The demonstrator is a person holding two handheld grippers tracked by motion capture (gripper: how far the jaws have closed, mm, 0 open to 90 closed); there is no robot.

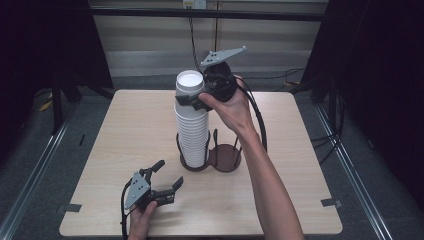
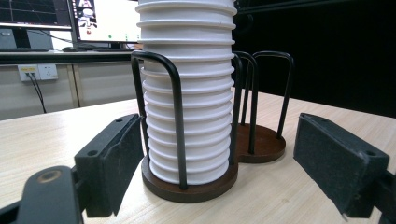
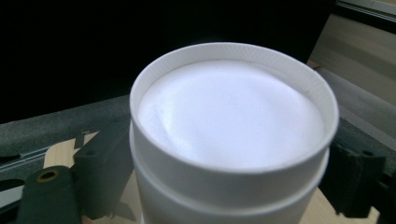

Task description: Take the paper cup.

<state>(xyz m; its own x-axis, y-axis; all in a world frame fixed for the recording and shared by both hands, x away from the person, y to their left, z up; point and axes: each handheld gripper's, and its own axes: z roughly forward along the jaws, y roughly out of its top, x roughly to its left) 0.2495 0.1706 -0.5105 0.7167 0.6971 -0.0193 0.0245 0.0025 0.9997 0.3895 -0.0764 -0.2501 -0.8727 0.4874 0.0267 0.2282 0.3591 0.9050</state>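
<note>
The top cup (image 1: 189,86) sits upside down on the stack of white cups (image 1: 193,134), its flat bottom facing up, and my right gripper (image 1: 191,100) is closed on its wall just under that bottom edge. In the right gripper view the same cup (image 3: 233,121) stands between the two black jaws, both pads pressed against its sides.

I judge this cup to be very light and thin-walled, so it should dent or go oval under a hard squeeze. The wall looks smooth, so it could slip through the pads too. The best hold is where I have it, high on the wall near the stiff bottom ring, not lower where the wall is softer. Nested cups tend to cling, so a second one may come up with it; I would lift straight along the stack.

The stack stands in the left ring of a dark wire holder (image 1: 224,159); the ring to the right of the stack is empty. The holder rests on the wooden table (image 1: 125,135).

My left gripper (image 1: 167,176) rests on the table in front of the stack and to its left, jaws apart and holding nothing. In its own view the stack (image 2: 189,88) and holder (image 2: 261,144) lie ahead of the open jaws, not touching them.
</note>
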